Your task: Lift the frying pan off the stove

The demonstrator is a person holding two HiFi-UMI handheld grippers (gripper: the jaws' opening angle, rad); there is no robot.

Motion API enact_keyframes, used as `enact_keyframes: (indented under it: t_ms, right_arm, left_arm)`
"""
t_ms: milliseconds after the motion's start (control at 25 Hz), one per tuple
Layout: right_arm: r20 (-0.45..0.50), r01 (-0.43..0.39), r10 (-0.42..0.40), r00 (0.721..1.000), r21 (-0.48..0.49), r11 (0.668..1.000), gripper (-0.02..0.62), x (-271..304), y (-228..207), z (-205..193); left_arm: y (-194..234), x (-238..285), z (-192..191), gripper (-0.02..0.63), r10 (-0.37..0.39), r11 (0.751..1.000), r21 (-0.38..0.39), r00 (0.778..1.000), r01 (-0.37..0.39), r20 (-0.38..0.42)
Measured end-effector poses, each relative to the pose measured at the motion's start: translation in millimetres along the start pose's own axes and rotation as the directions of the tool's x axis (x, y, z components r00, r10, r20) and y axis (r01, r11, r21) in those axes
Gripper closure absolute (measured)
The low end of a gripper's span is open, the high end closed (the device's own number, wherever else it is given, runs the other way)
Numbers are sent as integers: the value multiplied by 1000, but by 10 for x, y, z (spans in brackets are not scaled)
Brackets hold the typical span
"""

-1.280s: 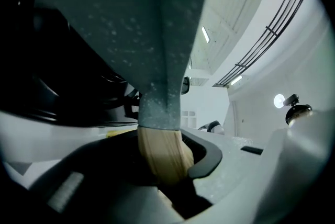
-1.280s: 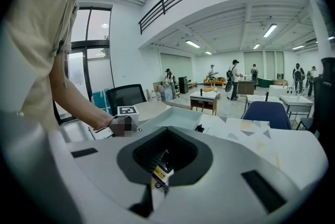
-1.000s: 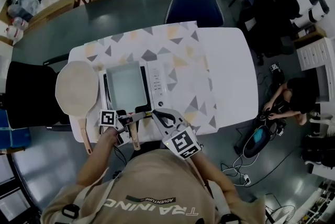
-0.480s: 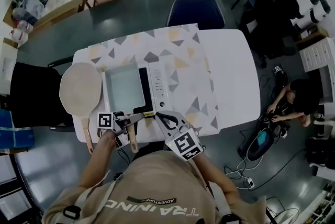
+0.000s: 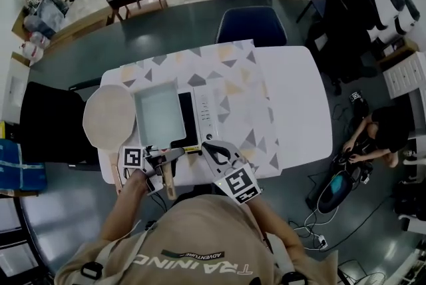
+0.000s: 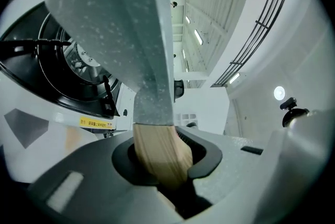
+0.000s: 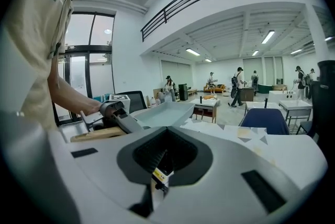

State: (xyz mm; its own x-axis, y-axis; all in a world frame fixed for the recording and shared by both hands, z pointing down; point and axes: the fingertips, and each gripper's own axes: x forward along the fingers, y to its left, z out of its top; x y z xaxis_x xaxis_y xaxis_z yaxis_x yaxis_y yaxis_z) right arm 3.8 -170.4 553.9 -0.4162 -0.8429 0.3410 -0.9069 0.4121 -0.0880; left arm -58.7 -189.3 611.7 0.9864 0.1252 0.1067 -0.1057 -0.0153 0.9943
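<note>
A square grey-green frying pan (image 5: 158,116) hangs tilted above the left part of the white portable stove (image 5: 208,114). Beside its right edge the black burner (image 5: 190,122) shows. My left gripper (image 5: 164,158) is shut on the pan's wooden handle (image 5: 169,182). In the left gripper view the speckled pan underside (image 6: 115,24) rises over the burner (image 6: 68,76), and the handle (image 6: 157,155) sits clamped between the jaws. My right gripper (image 5: 212,147) rests at the stove's front edge, jaws close together on a white part with a yellow label (image 7: 159,176).
A round beige pan (image 5: 110,121) with a wooden handle lies left of the stove on the white table (image 5: 293,104). A patterned cloth (image 5: 233,77) covers the table's middle. A blue chair (image 5: 251,25) stands at the far side. A person crouches on the floor at the right (image 5: 379,130).
The pan has shifted left and up off the burner, so the black burner now shows beside it. My right gripper has stayed at the stove's front edge.
</note>
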Motion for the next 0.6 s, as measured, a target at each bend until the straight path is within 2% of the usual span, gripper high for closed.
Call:
enact_keyframes:
  t_ms: [600]
  right_arm:
    - [96, 22, -19, 995, -35, 999, 594, -136, -78, 393]
  left_arm:
    - [-551, -42, -53, 525, -16, 999, 41, 1000, 16, 10]
